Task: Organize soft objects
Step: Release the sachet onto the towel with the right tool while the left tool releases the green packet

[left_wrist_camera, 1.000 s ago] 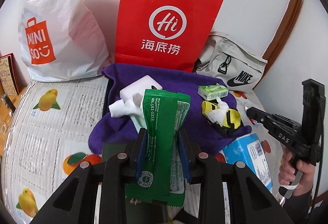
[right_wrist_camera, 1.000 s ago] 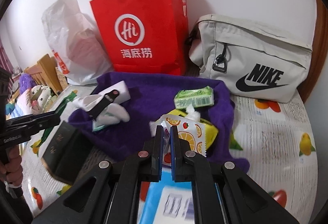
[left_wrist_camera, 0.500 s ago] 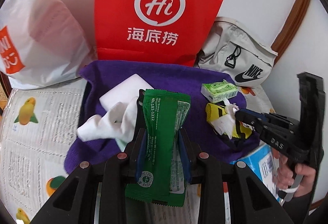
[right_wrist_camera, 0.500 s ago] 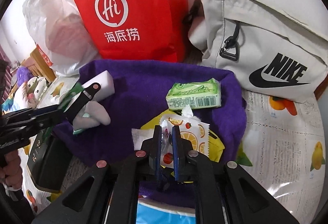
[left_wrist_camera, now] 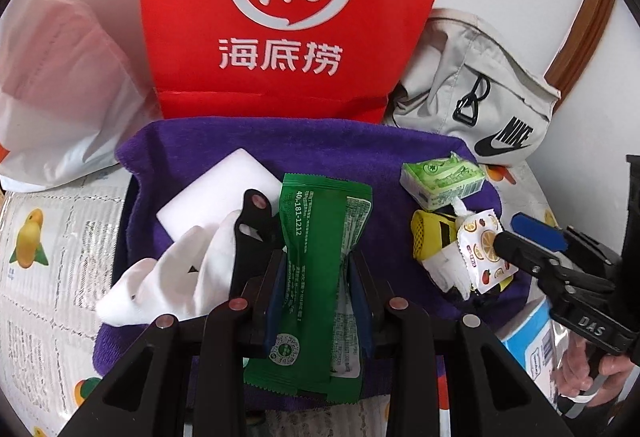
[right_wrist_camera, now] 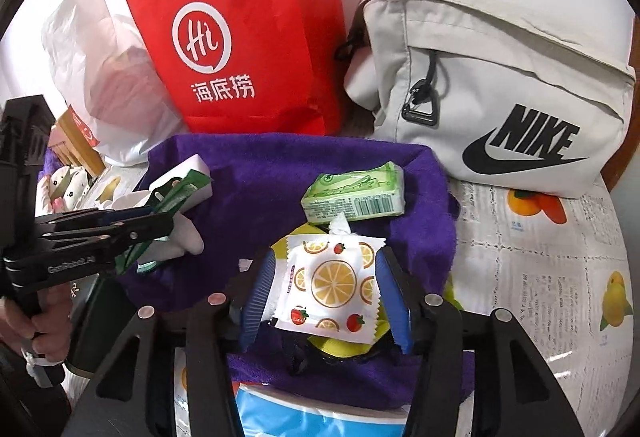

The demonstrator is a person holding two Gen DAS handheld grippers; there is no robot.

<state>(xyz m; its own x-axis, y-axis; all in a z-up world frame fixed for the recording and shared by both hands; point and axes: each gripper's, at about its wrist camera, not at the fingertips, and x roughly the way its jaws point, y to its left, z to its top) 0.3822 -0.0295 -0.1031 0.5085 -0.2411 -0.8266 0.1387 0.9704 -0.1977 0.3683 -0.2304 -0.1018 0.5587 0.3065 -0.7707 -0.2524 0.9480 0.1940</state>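
A purple towel [left_wrist_camera: 352,157] lies spread before a red bag [left_wrist_camera: 296,17], a white plastic bag [left_wrist_camera: 60,77] far left and a Nike bag [right_wrist_camera: 500,85] far right; what the bags hold cannot be told. On the towel rest a white block [left_wrist_camera: 216,193], a white cloth [left_wrist_camera: 176,277], a green tissue pack [right_wrist_camera: 354,195] and a yellow pouch [left_wrist_camera: 430,237].

The left gripper [left_wrist_camera: 318,273] is clamped on a green packet [left_wrist_camera: 320,277] above the towel's near edge. The right gripper [right_wrist_camera: 326,293] stands open, its pads either side of a fruit-print sachet [right_wrist_camera: 330,283] lying on the yellow pouch.

Only the right view shows plush toys [right_wrist_camera: 64,181] far left; only the left shows the brown door frame [left_wrist_camera: 584,33].
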